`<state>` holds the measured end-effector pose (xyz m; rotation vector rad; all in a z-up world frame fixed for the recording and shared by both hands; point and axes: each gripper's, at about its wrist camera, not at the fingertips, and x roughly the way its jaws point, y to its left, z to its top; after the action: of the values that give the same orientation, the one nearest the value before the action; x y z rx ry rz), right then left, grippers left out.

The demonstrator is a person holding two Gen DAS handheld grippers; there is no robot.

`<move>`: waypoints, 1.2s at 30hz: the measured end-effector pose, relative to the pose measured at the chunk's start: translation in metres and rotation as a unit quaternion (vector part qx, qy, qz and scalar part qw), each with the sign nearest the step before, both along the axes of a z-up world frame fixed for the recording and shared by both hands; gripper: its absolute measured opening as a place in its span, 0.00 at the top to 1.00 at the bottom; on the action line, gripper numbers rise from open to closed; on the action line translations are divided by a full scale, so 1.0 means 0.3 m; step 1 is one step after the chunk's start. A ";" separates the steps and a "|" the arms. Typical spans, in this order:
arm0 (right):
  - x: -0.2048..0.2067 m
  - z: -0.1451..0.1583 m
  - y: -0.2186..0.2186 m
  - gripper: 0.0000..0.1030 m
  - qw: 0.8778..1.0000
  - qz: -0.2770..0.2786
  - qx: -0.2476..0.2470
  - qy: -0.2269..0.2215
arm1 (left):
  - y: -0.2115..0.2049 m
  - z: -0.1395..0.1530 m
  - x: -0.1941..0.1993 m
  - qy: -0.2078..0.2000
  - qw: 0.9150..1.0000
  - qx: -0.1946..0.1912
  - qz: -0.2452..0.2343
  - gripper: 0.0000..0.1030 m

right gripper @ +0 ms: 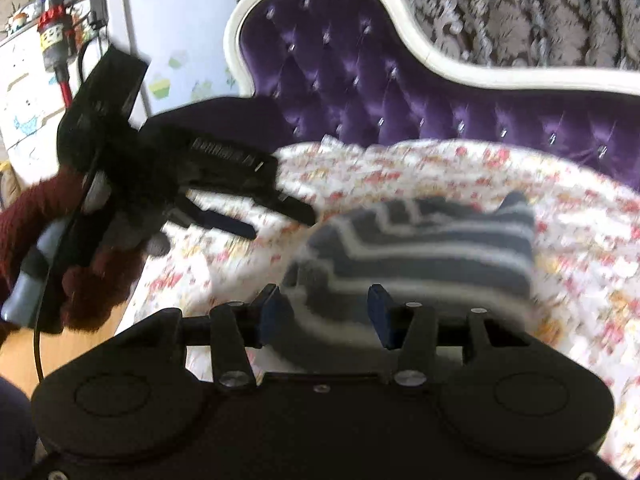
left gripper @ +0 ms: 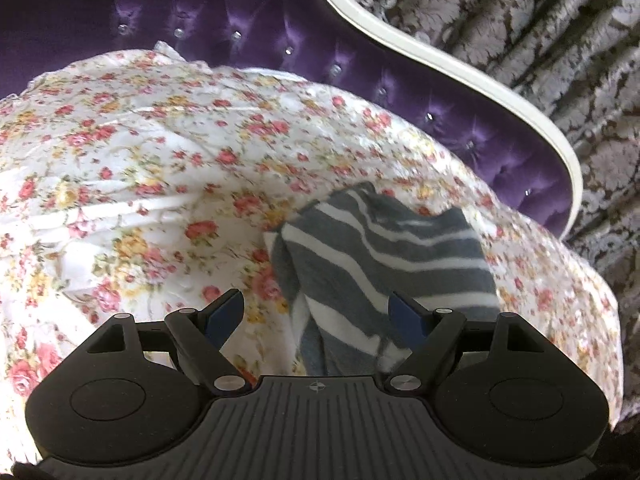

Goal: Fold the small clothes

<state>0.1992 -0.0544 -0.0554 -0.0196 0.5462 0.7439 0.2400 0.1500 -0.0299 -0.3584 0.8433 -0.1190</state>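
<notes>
A small grey garment with white stripes [left gripper: 384, 248] lies rumpled and partly folded on a floral sheet [left gripper: 140, 152]. My left gripper [left gripper: 316, 312] is open, jaws wide, just above the garment's near end, holding nothing. In the right wrist view the same garment [right gripper: 432, 248] lies ahead, blurred. My right gripper [right gripper: 324, 312] is open over its near edge, with cloth between the fingers but not pinched. The left gripper [right gripper: 280, 220] shows there too, held in a hand in a dark red sleeve at the left, open above the sheet.
The sheet covers a purple tufted sofa [right gripper: 360, 80] with a white frame [left gripper: 440, 56]. A patterned curtain [left gripper: 540, 20] hangs behind. At far left stand a vacuum cleaner [right gripper: 56, 40] and a white cabinet. Wooden floor [right gripper: 80, 352] shows below the sofa edge.
</notes>
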 end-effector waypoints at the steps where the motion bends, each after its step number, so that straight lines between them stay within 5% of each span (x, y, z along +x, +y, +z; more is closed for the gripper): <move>1: -0.001 -0.018 0.014 0.44 1.000 0.007 -0.004 0.007 | -0.007 -0.004 0.000 0.002 1.000 0.004 -0.003 0.24; 8: -0.053 -0.087 0.119 0.43 0.996 0.067 -0.051 0.007 | -0.034 -0.023 0.003 0.015 0.999 0.028 -0.007 0.24; 17: -0.103 -0.030 0.124 0.41 0.991 0.039 -0.087 -0.089 | -0.042 -0.027 0.006 0.022 0.999 0.031 -0.010 0.24; 24: -0.140 -0.077 0.176 0.41 0.978 0.054 -0.150 -0.137 | -0.070 -0.031 0.012 0.016 0.999 0.022 -0.030 0.26; 28: -0.158 -0.102 0.198 0.45 0.970 0.058 -0.171 -0.162 | -0.093 -0.037 0.016 0.010 0.999 0.014 -0.047 0.53; 31: -0.156 -0.103 0.204 0.59 0.969 0.060 -0.172 -0.166 | -0.099 -0.044 0.017 -0.003 0.999 0.005 -0.050 0.73; 34: -0.147 -0.104 0.211 0.84 0.968 0.065 -0.179 -0.162 | -0.099 -0.053 0.018 -0.015 0.999 0.000 -0.049 0.87; 36: -0.147 -0.102 0.206 0.89 0.969 0.068 -0.175 -0.158 | -0.085 -0.056 0.014 -0.023 0.999 -0.015 -0.040 0.92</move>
<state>0.1551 0.0075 -0.0859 -0.5002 0.3671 0.7523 0.2441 0.1246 -0.0467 -0.3489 0.8106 -0.2136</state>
